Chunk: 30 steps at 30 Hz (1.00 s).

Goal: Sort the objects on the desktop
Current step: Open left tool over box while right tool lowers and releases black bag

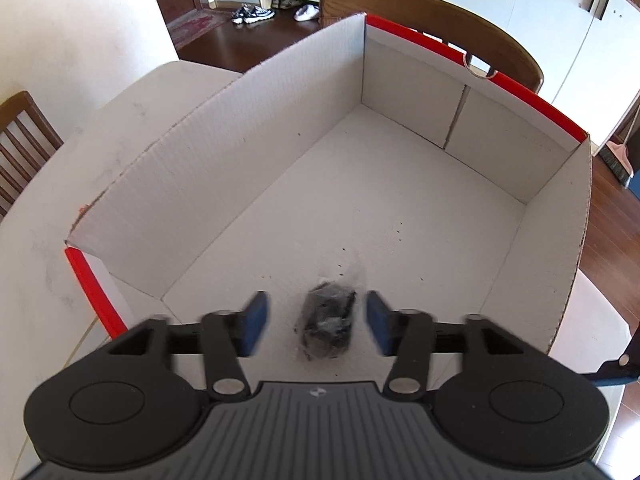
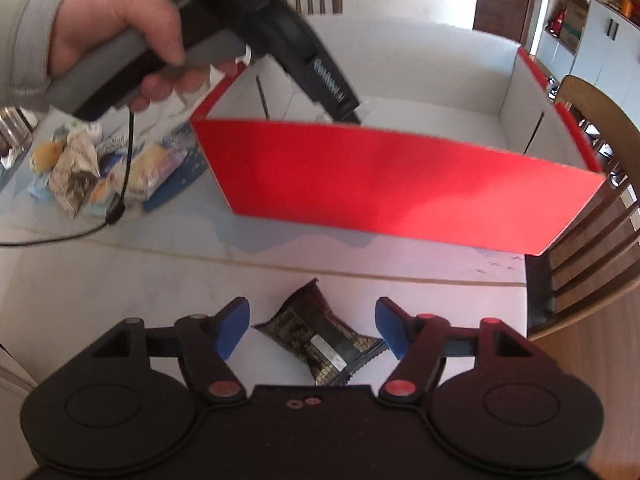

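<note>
A red cardboard box (image 1: 460, 128) with white inner walls stands on the table. In the left wrist view a small black bundle in clear wrap (image 1: 328, 326) lies on the box floor between the blue pads of my left gripper (image 1: 316, 326), which stands open and clear of it. In the right wrist view a dark gold-patterned snack packet (image 2: 316, 340) lies on the table in front of the red box (image 2: 400, 192). My right gripper (image 2: 312, 330) is open around the packet, its pads off it. A person's hand (image 2: 120, 40) holds the left gripper over the box.
A pile of wrapped snacks and packets (image 2: 104, 168) lies on the table left of the box. A black cable (image 2: 120, 184) hangs from the left gripper's handle. Wooden chairs (image 2: 592, 184) stand at the table's right side and behind it.
</note>
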{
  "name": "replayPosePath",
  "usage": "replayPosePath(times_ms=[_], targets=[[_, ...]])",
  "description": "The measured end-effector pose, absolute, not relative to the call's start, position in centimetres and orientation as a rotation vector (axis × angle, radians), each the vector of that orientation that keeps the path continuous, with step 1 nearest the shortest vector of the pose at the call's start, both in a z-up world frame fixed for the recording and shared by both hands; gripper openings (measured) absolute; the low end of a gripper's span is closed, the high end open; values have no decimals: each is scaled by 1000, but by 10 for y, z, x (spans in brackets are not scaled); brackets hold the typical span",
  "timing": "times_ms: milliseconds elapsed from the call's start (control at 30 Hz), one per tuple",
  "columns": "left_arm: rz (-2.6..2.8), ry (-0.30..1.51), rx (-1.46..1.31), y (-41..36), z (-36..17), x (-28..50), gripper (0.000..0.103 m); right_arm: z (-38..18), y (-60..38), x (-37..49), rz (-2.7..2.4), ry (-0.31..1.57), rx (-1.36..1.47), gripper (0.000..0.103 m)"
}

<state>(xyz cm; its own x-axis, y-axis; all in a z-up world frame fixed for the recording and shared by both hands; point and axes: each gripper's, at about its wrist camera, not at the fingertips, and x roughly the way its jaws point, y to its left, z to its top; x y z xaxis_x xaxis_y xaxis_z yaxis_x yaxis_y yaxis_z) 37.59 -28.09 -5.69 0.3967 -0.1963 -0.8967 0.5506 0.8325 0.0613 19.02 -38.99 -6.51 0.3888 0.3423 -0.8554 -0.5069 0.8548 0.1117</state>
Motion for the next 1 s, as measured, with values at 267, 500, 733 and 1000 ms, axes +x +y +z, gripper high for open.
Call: replayPosePath(times_ms=[267, 500, 733, 1000], targets=[[-492, 1046, 359, -280, -53, 373, 64, -86, -384, 191, 574, 1092, -227, 69], [-487, 1035, 335, -276, -49, 371, 65, -89, -382, 190, 582, 1112, -267, 35], [-484, 1028, 310, -273, -46, 371, 65, -50, -394, 191, 595, 1055, -207, 33], [-482, 1014, 287, -268, -39, 369, 65, 9, -407, 210, 603, 964, -131, 33]])
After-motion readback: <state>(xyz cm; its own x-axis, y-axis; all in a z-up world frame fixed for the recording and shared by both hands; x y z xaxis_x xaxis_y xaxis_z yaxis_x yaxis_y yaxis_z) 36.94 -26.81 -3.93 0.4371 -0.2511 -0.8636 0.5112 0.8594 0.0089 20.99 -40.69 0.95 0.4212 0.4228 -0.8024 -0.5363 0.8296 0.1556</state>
